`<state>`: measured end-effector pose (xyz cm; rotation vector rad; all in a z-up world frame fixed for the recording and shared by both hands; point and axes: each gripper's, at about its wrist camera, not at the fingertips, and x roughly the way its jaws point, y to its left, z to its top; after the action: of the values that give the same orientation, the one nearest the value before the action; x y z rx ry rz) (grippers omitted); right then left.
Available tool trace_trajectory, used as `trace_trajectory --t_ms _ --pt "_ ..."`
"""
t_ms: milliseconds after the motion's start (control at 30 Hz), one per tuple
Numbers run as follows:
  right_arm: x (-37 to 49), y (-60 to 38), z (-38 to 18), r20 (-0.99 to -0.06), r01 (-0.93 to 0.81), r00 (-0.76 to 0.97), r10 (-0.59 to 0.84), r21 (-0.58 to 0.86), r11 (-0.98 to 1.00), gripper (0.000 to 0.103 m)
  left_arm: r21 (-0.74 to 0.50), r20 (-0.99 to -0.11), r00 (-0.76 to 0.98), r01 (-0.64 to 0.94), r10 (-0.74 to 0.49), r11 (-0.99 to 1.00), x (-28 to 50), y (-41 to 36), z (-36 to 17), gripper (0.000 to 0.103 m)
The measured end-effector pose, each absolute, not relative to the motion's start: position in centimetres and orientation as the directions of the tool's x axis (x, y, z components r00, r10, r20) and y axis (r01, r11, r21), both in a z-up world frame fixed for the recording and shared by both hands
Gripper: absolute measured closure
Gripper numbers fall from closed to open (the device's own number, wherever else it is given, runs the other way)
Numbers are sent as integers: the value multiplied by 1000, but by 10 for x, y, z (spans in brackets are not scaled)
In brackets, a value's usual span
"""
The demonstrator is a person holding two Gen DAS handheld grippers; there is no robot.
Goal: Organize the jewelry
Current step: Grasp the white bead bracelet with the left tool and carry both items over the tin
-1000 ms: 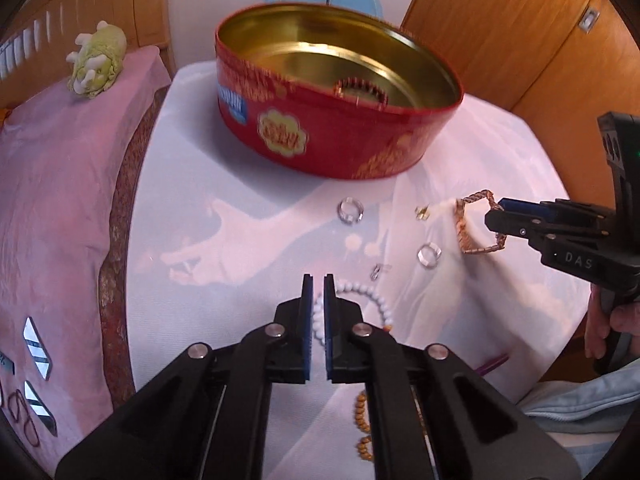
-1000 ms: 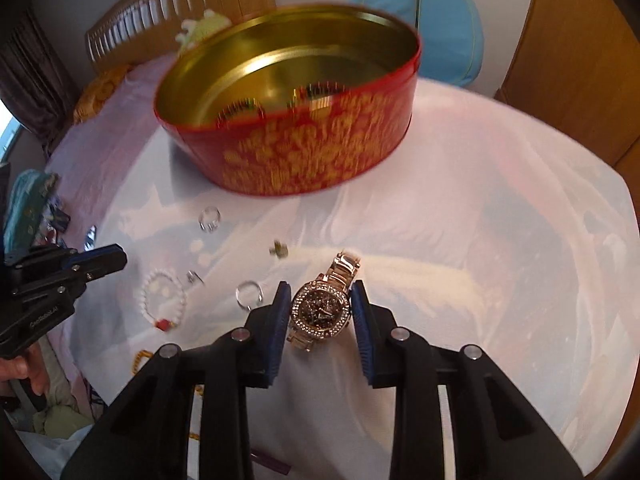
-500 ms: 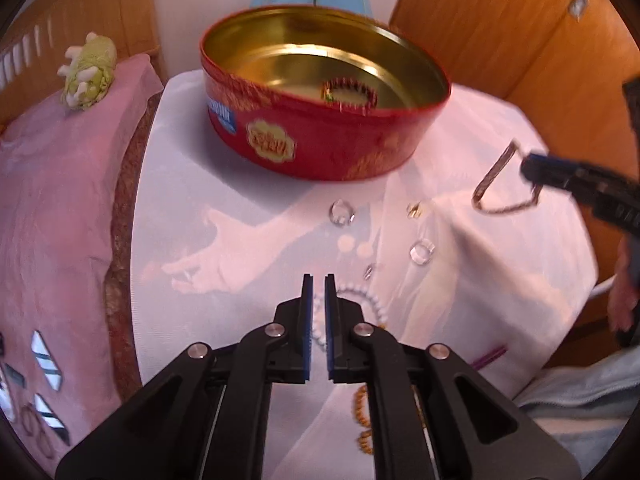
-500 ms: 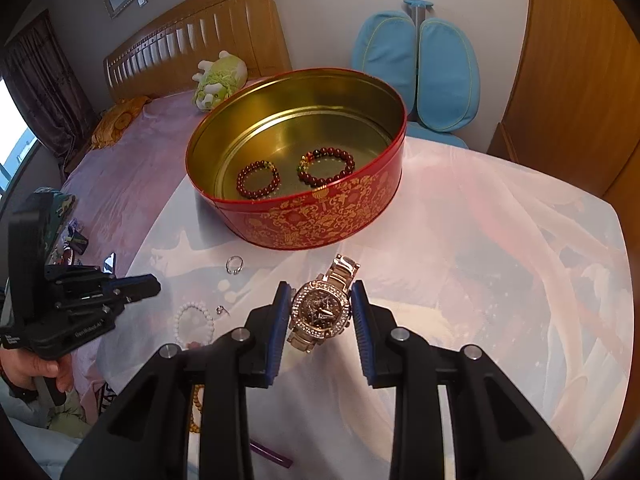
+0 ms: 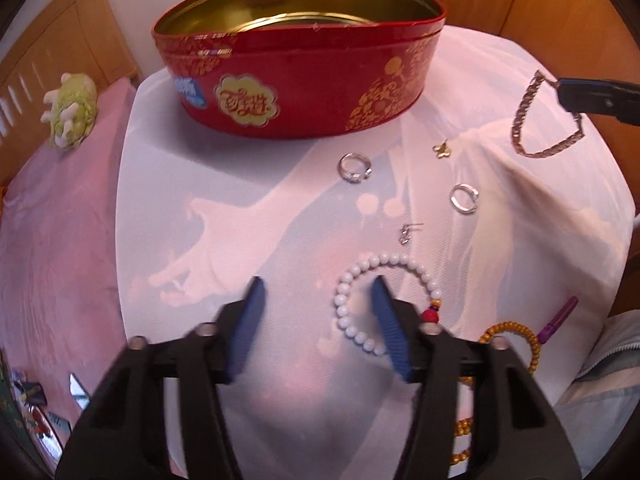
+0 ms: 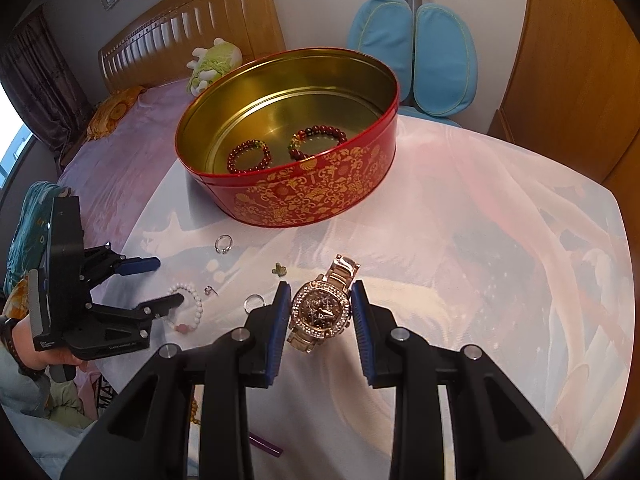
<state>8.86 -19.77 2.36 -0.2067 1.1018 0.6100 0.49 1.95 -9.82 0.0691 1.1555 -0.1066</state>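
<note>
Jewelry mostly lies loose on the table [image 6: 500,240] — we clamp the watch [image 6: 320,312] in our right gripper [image 6: 320,316] bound for the tin [image 6: 304,200], while our left gripper [image 5: 316,312], just opening and empty, straddles the white bracelet [image 5: 360,300].

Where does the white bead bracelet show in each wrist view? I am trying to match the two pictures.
Left wrist view: the white bead bracelet lies low and centre-right, with one fingertip of the open left gripper inside its loop.
Right wrist view: it lies low on the left, partly behind that gripper.
Shared landmark: the red tin, standing beyond the bracelet in both.
</note>
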Motion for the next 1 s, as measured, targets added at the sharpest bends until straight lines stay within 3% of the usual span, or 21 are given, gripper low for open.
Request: trace_trajectory --t_ms 33,200,600,1000 --pt "89 -199 23 -882 -553 310 356 138 822 71 1 -914 402 140 -56 990 5 18 -97 97" --pt "93 -201 27 -875 -542 314 368 153 826 71 7 -923 382 149 -51 989 11 12 -92 97" --pt "101 -198 81 -784 -571 389 484 208 795 71 -151 -779 621 -49 -89 987 24 46 25 97" --pt "103 -186 103 -737 -604 421 528 207 770 71 -175 -752 651 -51 -100 983 24 52 49 97"
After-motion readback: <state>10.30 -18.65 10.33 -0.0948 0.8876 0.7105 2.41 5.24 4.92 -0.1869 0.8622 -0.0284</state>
